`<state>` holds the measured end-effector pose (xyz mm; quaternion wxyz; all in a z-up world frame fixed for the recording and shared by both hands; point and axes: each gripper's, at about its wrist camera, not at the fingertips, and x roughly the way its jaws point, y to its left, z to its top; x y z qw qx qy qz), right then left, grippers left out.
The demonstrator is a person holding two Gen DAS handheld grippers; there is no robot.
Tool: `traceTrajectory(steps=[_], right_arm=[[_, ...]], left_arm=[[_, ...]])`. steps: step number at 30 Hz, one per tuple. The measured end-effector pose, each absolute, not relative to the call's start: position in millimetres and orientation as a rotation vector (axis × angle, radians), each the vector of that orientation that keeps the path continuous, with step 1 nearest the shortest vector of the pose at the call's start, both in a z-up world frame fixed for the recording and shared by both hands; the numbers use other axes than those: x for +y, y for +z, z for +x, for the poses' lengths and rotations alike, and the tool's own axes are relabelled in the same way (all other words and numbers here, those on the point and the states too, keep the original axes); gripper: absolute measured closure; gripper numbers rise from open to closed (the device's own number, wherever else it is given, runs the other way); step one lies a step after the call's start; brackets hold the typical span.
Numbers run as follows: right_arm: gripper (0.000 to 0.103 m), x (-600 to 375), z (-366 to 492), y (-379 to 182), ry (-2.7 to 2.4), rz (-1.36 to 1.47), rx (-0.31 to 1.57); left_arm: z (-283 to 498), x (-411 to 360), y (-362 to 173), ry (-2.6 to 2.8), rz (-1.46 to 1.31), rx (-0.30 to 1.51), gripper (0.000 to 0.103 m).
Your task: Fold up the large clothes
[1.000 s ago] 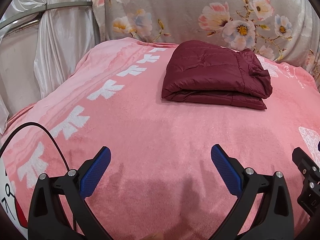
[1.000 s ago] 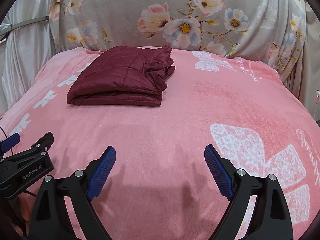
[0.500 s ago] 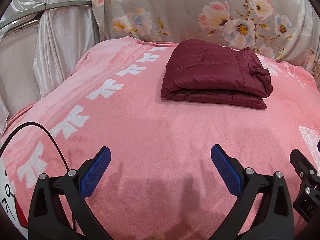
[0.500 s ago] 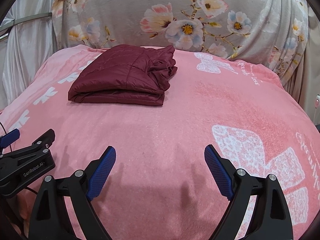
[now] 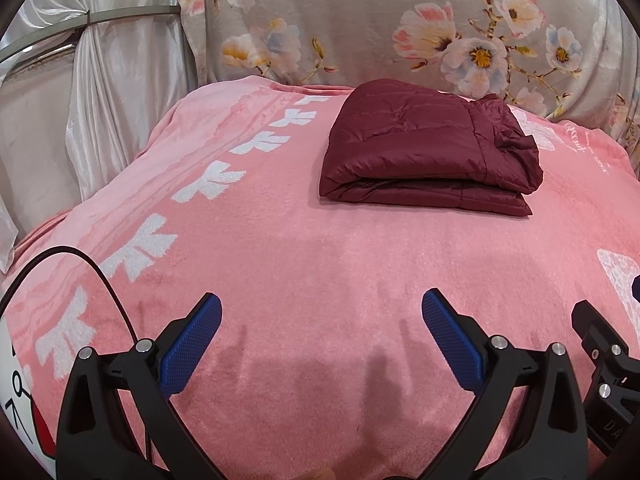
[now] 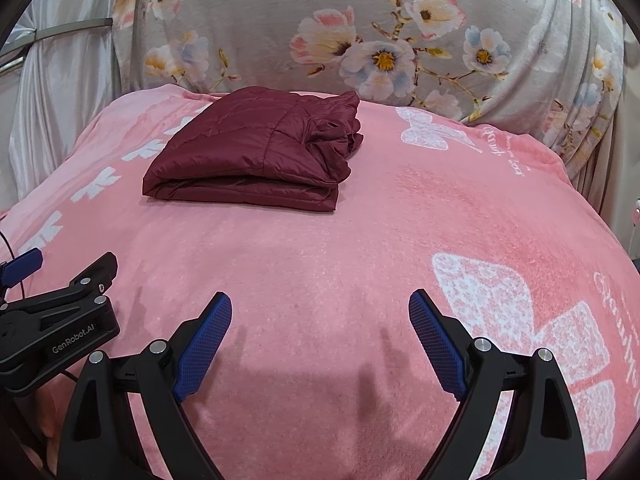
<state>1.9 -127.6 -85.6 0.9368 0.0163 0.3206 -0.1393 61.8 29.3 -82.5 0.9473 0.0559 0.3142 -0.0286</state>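
**Both grippers wide open and empty, folded jacket lying far up the bed**

Little has changed over the last second. My left gripper (image 5: 320, 312) and my right gripper (image 6: 320, 312) are both as wide open as they were, gripping nothing, hovering over bare pink blanket (image 5: 280, 248) at the near end of the bed. In the right wrist view the jacket has slipped slightly lower in the picture than a second ago, and my left gripper's black body at the left edge sits a touch lower too. In the left wrist view the scene looks nearly the same as before.

The dark red quilted jacket (image 5: 430, 152) lies well ahead of both pairs of fingers, on the blanket near the flowered grey cloth (image 5: 360, 20) that hangs behind the bed. It is folded into a flat rectangular bundle with at least two layers stacked. The smooth folded edge faces me. Its right end (image 6: 340, 132) is bunched and wrinkled, less tidy than the rest. White bow shapes (image 5: 208, 184) run along the blanket to the jacket's left, and a black cable (image 5: 92, 264) curves in beside my left fingers (image 5: 192, 344).
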Motion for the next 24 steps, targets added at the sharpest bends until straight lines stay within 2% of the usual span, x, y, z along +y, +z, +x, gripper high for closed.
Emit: traceTrajectory(steps=[24], right_arm=[[0.015,-125.0,2.4,-85.9,-0.285,0.031,0.655]], left_arm=[[59.5,25.2,-81.7,-0.073,0.145,0.622,0.006]])
